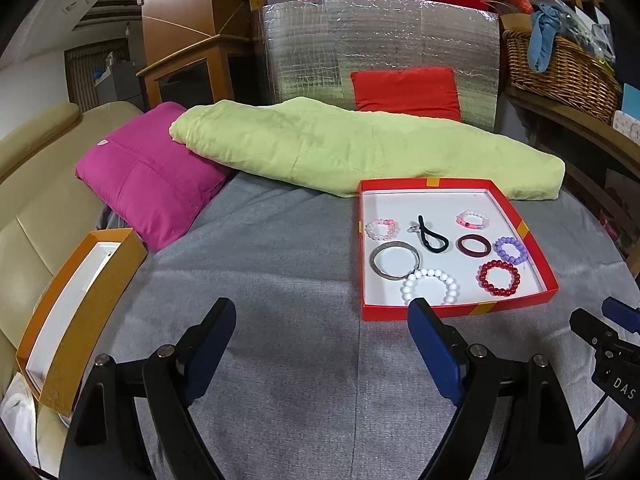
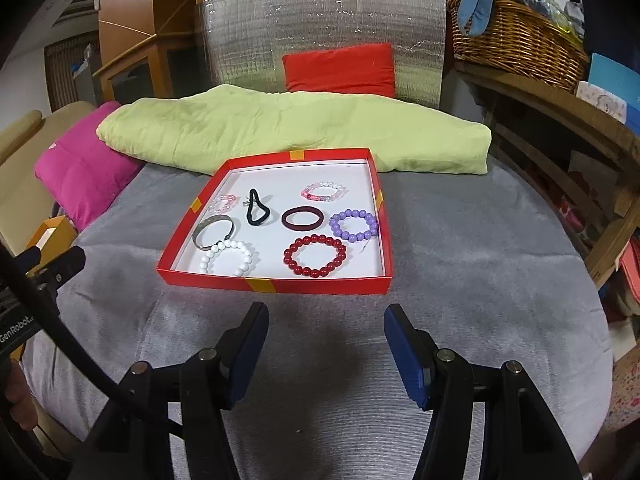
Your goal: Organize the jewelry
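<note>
A red box lid [image 1: 424, 312] [image 2: 276, 285] lies on the grey blanket and holds several bracelets: white beads [image 1: 431, 285] [image 2: 227, 263], red beads [image 1: 499, 278] [image 2: 315, 255], purple beads [image 1: 511, 250] [image 2: 354, 225], a dark red band [image 1: 473, 245] [image 2: 302, 218], a metal bangle [image 1: 395, 261] [image 2: 213, 233], a black hair tie [image 1: 429, 237] [image 2: 256, 209] and two pink bead bracelets [image 1: 382, 229] [image 1: 473, 220] [image 2: 324, 191]. My left gripper [image 1: 322, 316] is open and empty, left of the lid. My right gripper [image 2: 326, 320] is open and empty, just in front of the lid.
An empty orange box [image 1: 80, 312] [image 2: 48, 232] lies at the left edge beside a beige sofa [image 1: 36, 184]. A magenta cushion [image 1: 148, 172], a folded green quilt [image 1: 340, 148] and a red cushion [image 1: 406, 88] lie behind. A wicker basket [image 1: 560, 72] stands on a shelf at right.
</note>
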Tool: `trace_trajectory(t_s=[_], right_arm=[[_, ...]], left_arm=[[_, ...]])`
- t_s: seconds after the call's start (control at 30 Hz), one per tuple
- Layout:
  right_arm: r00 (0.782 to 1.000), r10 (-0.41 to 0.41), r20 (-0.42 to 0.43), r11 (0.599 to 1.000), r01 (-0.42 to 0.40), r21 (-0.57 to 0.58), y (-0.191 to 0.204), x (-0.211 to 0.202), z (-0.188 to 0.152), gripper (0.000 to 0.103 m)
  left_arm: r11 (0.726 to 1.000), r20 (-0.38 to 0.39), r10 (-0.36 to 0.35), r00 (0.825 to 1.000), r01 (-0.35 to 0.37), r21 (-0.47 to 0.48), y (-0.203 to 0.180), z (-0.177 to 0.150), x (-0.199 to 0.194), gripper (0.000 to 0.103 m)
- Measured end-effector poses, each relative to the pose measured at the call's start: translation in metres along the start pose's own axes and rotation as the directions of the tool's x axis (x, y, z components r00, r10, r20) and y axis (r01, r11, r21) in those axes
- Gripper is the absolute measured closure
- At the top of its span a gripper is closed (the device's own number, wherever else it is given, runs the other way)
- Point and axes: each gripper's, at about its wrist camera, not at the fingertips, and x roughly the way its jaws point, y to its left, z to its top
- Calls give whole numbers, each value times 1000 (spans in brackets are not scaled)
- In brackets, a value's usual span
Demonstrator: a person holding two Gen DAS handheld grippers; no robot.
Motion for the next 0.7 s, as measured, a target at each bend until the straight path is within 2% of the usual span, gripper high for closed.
trace_trajectory(t_s=[0.27,0.7], right_arm=[[999,-32,4,999,32,-21,-2,-3,-1,38],[1000,-25,2,999,25,-22,0,-2,-1,38]], left_arm=[[1000,0,-15,1000,15,19,-8,-1,0,15],[999,4,-37,999,37,14,-11,0,-4,15]])
